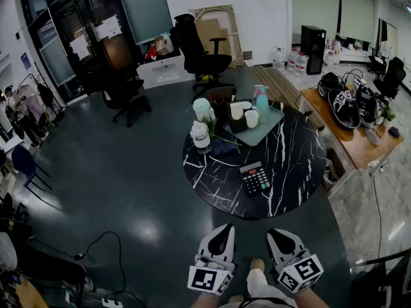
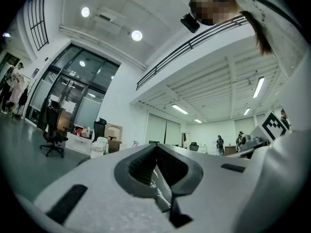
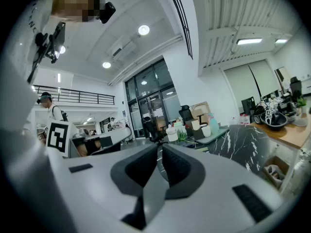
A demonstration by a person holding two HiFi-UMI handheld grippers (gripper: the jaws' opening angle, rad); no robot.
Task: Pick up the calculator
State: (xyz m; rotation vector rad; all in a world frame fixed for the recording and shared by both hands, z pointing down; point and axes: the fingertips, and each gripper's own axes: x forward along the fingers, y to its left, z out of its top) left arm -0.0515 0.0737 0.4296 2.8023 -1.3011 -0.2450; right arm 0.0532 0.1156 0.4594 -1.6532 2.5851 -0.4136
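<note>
A black calculator point(image 1: 255, 178) lies flat near the front edge of a round black marble table point(image 1: 289, 165). Both grippers hover low at the bottom of the head view, short of the table and apart from the calculator. My left gripper point(image 1: 225, 231) has its jaws together with nothing between them, and so does my right gripper point(image 1: 277, 235). In the left gripper view the shut left gripper point(image 2: 156, 148) points level across the room. The right gripper view looks past the shut right gripper point(image 3: 159, 147) to the marble table point(image 3: 245, 140); the calculator is hidden in both gripper views.
At the table's far side stand a pale tray point(image 1: 273, 122) with cups, a blue spray bottle point(image 1: 261, 101) and a lidded cup point(image 1: 201, 135). A wooden desk point(image 1: 350, 140) stands to the right. Office chairs point(image 1: 199, 53) are behind. Cables point(image 1: 96, 249) lie on the floor at left.
</note>
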